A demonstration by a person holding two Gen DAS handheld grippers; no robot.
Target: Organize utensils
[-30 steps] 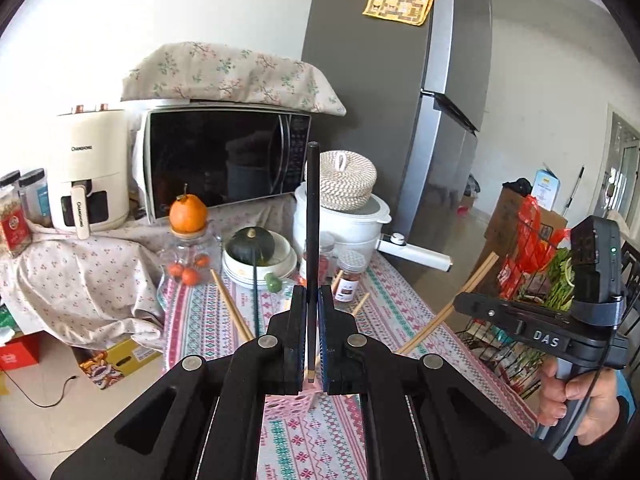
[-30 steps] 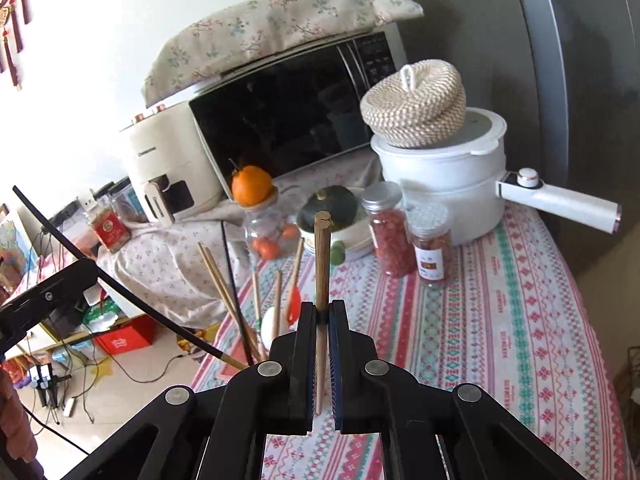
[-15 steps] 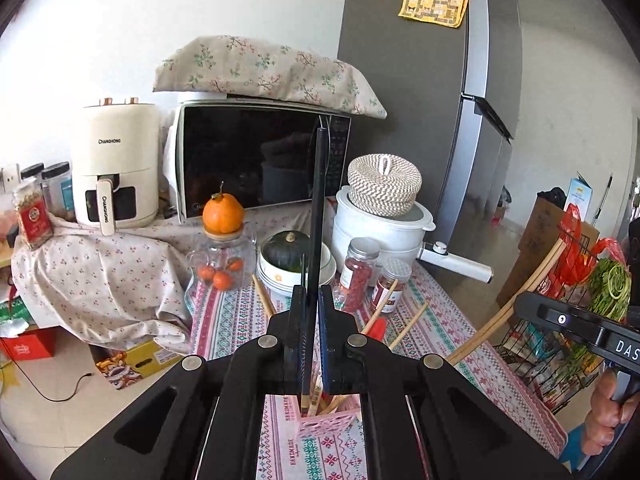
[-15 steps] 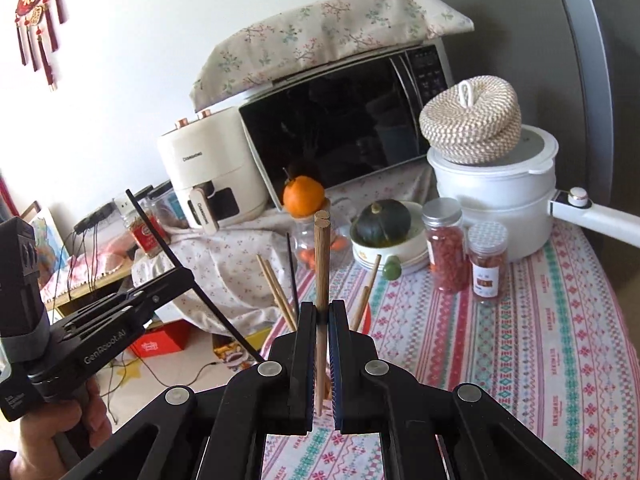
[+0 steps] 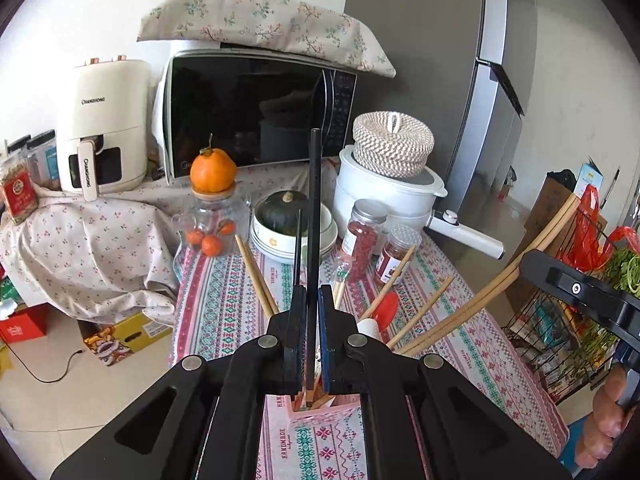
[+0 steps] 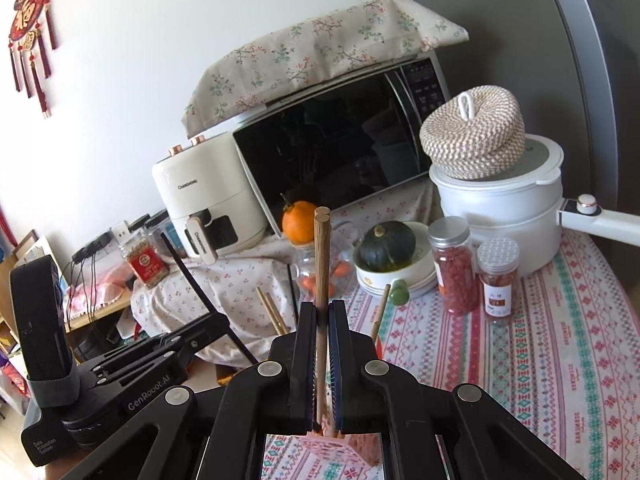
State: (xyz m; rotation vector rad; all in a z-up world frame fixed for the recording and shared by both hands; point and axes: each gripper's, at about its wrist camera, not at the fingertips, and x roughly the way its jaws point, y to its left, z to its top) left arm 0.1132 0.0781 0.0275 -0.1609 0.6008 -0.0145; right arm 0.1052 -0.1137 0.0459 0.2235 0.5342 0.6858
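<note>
My left gripper (image 5: 312, 300) is shut on a black chopstick (image 5: 314, 216) held upright, its lower tip over the pink utensil holder (image 5: 320, 410). The holder has several wooden chopsticks (image 5: 256, 276) and a red-and-white spoon (image 5: 380, 312) standing in it. My right gripper (image 6: 322, 312) is shut on a pair of wooden chopsticks (image 6: 322, 256), held upright above the same pink holder (image 6: 332, 446). The left gripper (image 6: 132, 364) with its black chopstick (image 6: 200, 292) shows at the left of the right wrist view. The right gripper's wooden chopsticks (image 5: 492, 284) show at the right of the left wrist view.
On the patterned tablecloth (image 5: 460, 344) stand two spice jars (image 5: 362, 236), a bowl stack with a green squash (image 5: 282, 212), a glass jar topped by an orange (image 5: 212, 168) and a white pot (image 5: 384, 196). Behind are a microwave (image 5: 256, 112), an air fryer (image 5: 104, 124) and a fridge (image 5: 440, 60).
Both grippers have moved closer over the pink holder and tilted downward. The black chopstick's tip has come down to the holder's mouth. Both grips stay shut.
</note>
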